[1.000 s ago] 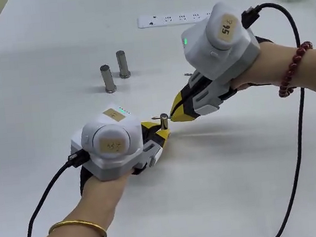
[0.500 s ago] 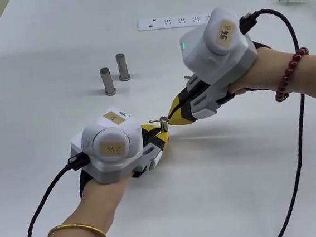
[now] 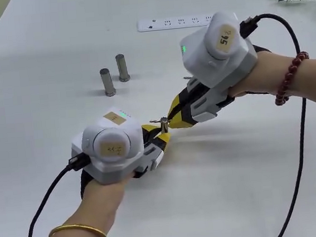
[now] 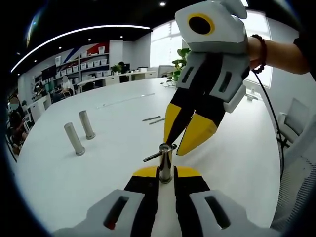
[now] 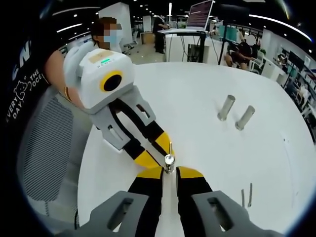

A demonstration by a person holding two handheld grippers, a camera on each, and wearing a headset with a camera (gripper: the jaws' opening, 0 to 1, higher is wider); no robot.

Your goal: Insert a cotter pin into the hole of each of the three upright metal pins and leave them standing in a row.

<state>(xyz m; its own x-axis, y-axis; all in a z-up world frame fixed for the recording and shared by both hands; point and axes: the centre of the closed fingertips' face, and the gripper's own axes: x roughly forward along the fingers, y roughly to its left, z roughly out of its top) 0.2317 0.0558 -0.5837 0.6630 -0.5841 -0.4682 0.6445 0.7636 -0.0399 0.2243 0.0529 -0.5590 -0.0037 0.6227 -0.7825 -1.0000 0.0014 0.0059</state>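
On the smooth white table [image 3: 254, 187], the left gripper [image 3: 162, 136], low and level at centre, clamps a dull cylindrical metal pin [image 4: 165, 162], whose base is hidden. The right gripper [image 3: 170, 122] slants down, pinching a thin cotter pin [image 4: 153, 157] that crosses the metal pin's top. A second pin [image 3: 108, 81] and a third pin [image 3: 122, 67] stand upright at upper left.

An open-plan office or lab: a long white table [image 3: 238, 200] carries a power strip [image 3: 171, 22] near its far edge; beyond the table stand shelves [image 4: 91, 61] of storage boxes (strip lights overhead), and beside it a mesh chair [image 5: 47, 143].
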